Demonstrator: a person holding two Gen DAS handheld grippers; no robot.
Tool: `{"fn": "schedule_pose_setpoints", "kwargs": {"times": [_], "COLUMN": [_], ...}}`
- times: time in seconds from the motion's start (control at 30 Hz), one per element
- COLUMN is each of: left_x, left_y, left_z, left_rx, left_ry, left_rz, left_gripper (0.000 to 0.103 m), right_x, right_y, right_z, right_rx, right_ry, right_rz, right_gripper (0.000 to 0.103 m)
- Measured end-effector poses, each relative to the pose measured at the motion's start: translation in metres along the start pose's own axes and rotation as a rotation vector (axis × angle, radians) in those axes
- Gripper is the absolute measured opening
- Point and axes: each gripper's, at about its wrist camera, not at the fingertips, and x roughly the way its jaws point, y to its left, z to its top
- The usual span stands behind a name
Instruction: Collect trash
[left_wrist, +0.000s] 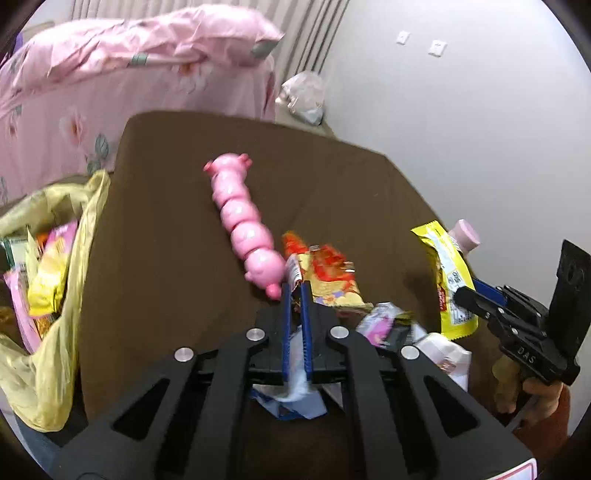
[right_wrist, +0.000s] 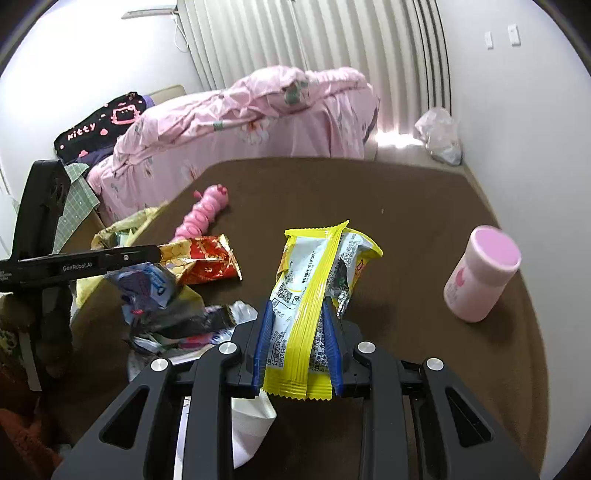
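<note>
Left gripper: my jaws nearly closed, pinching the red wrapper above the table.
Right gripper: my jaws clamp the yellow wrapper, raised upright.

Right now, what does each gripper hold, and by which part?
Right gripper: yellow snack wrapper, by its lower half. Left gripper: red-and-gold wrapper, by its near edge.

Brown table — rounded corners, dark cloth-like top. On it: pink segmented pig toy lying lengthwise; pink bottle standing upright near the right edge; loose heap of crumpled wrappers at the near side — a red-gold one among them.
</note>
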Motion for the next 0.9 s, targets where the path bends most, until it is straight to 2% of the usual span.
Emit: {"fn": "schedule_pose_setpoints", "kwargs": {"times": [0.27,0.5,0.57,0.67,0.7,0.77,0.8,0.87,0.9], "left_x": [-0.043,-0.096,-0.105,-0.106,-0.105,-0.105,-0.106,-0.105,-0.1], "left_y": [-0.006,-0.001,0.002,0.012,0.018,0.03,0.038,0.05,0.055], "left_z": [-0.004,-0.004,-0.006,-0.015,-0.021,-0.031,-0.037,-0.045,-0.048], "left_rx": [0.014,0.013,0.015,0.006,-0.012,-0.053,-0.08,-0.121,-0.136], "left_ry": [-0.1,-0.229,-0.244,-0.211,-0.194,-0.186,-0.194,-0.19,-0.163], "left_rz": [0.014,0.063,0.072,0.057,0.046,0.04,0.044,0.041,0.034], "left_gripper": [0.002,0.002,0.002,0.002,0.006,0.027,0.046,0.054,0.055], "right_x": [-0.035,-0.059,-0.062,-0.062,-0.063,-0.064,-0.063,-0.061,-0.058], "right_y": [0.017,0.045,0.055,0.063,0.066,0.069,0.071,0.071,0.069], "right_z": [0.002,0.015,0.018,0.018,0.017,0.015,0.013,0.011,0.009], "right_rx": [-0.025,-0.097,-0.125,-0.139,-0.146,-0.158,-0.164,-0.165,-0.157], "right_ry": [-0.057,-0.106,-0.117,-0.117,-0.115,-0.112,-0.109,-0.101,-0.094], "right_rz": [-0.006,-0.001,-0.004,0.001,0.003,0.003,0.0,-0.005,-0.005], "right_gripper": [0.026,0.026,0.026,0.026,0.026,0.026,0.026,0.026,0.026]}}
